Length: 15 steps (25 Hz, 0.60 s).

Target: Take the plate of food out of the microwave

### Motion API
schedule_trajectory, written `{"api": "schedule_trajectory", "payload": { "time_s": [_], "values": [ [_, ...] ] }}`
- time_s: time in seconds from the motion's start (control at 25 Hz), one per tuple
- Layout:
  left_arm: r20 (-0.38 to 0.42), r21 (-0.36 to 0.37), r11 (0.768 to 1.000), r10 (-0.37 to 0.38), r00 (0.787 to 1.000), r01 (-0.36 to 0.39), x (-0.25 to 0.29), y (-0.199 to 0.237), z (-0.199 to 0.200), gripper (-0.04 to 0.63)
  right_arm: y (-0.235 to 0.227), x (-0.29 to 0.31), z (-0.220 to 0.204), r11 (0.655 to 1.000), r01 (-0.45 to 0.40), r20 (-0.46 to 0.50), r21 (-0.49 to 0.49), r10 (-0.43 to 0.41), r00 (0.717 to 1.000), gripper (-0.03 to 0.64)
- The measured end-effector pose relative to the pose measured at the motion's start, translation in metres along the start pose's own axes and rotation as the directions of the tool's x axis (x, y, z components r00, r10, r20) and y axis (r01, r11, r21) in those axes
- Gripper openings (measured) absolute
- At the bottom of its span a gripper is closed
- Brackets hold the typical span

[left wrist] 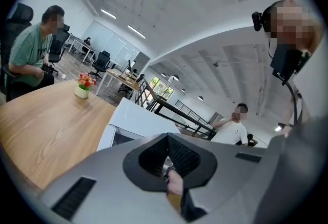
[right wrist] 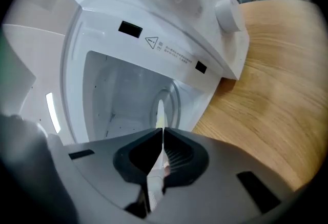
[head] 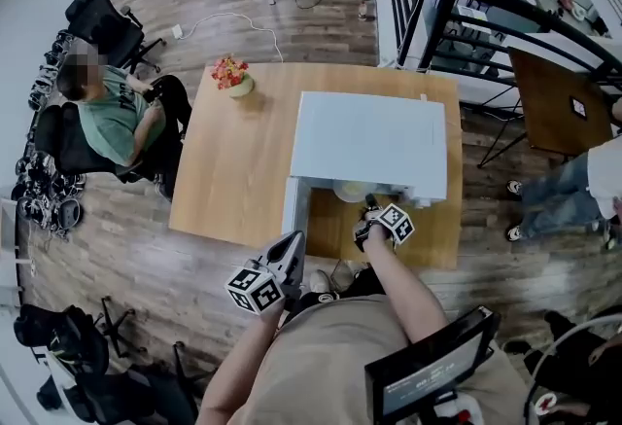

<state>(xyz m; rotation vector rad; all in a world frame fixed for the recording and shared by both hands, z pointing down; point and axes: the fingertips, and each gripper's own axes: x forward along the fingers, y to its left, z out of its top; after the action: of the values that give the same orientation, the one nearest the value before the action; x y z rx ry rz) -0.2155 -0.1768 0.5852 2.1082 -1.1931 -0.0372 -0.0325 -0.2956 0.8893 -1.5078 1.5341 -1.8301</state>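
Where the head view looks down: one white microwave (head: 369, 146) on one desk (head: 233, 180), door open; one plate (head: 352, 192) in its mouth at six o'clock; right gripper (head: 372, 214) there; left gripper (head: 293, 243) at seven o'clock.
Left gripper view: two fingers (left wrist: 190, 159) clenched together, empty.
Right gripper view: two fingers (right wrist: 182, 155) grasping the plate, edge-on at twelve o'clock.

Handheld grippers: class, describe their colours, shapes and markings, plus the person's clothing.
The left gripper and right gripper are pale grey wedges with black ribbed pads. Each carries a cube of black-and-white square markers. The person's top is beige.
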Motion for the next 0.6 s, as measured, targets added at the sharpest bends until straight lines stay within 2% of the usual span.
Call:
{"api": "schedule_trajectory", "payload": {
  "time_s": [0.28,0.6],
  "values": [
    [-0.011,-0.001,1.0,-0.026,1.0,0.026,0.005,-0.003,-0.007,0.003,0.012,-0.008,0.004,0.994,-0.081,0.008,0.069,0.081,0.997,0.017],
    [-0.034,0.0,1.0,-0.028,0.999,0.028,-0.002,-0.006,-0.014,0.003,-0.008,-0.004,0.004,0.991,-0.046,0.003,0.125,0.046,0.999,0.018]
  ]
}}
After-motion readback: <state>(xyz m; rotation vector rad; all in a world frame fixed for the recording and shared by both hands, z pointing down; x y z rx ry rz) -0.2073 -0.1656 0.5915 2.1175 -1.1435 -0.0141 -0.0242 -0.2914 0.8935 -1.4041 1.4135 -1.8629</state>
